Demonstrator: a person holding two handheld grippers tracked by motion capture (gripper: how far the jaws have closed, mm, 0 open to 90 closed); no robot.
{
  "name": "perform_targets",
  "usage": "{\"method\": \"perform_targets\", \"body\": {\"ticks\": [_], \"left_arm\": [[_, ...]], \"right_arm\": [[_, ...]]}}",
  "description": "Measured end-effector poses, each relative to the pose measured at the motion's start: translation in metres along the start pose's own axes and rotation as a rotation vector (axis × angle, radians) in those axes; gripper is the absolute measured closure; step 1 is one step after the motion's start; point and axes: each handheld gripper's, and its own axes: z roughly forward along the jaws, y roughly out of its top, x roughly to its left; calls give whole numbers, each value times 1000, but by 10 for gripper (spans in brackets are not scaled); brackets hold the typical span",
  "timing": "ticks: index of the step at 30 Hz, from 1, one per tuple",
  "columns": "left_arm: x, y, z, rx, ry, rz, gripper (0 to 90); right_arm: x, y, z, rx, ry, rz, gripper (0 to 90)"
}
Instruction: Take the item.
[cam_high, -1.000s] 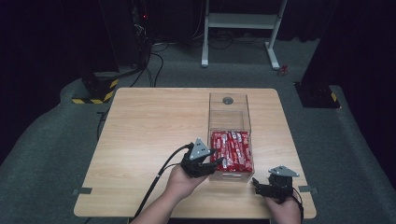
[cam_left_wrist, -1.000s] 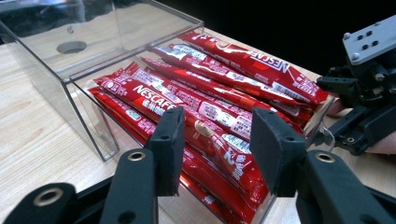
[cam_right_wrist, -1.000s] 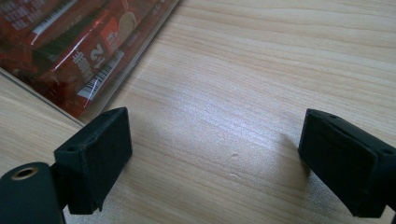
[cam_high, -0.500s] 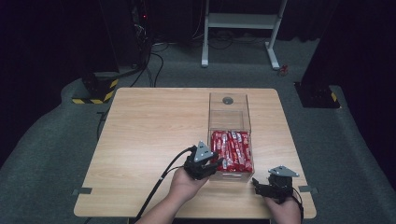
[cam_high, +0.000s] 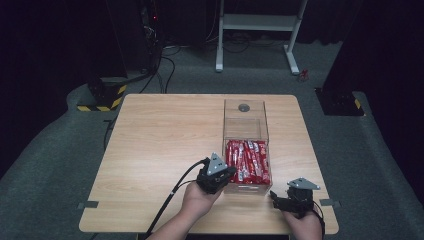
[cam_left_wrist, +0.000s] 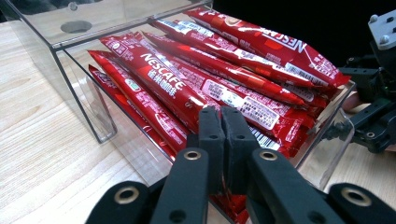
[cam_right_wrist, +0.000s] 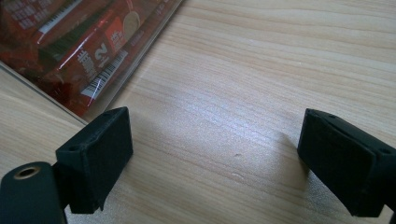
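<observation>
Left gripper (cam_left_wrist: 223, 116) sits at the near edge of the clear box (cam_high: 246, 131), its jaws have just been closing and now stand pressed together, tips right against the red Nescafé sachets (cam_left_wrist: 224, 79); whether a wrapper edge is pinched between them I cannot tell; the sachets lie heaped in the box's near compartment on the wooden table (cam_high: 160, 140); right gripper (cam_right_wrist: 215, 158) rests low over bare wood just beside the box's near right corner, jaws spread wide, nothing between them.
</observation>
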Motion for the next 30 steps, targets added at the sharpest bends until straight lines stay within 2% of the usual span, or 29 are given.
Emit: {"method": "perform_targets", "body": {"ticks": [17,30], "left_arm": [[1,2,-18,-83,-40,-16,888],[4,1,-26,-114,-56,7,890]], "right_arm": [[0,0,0,-2,2,-6,102],[0,0,0,-1,2,-5,102]]}}
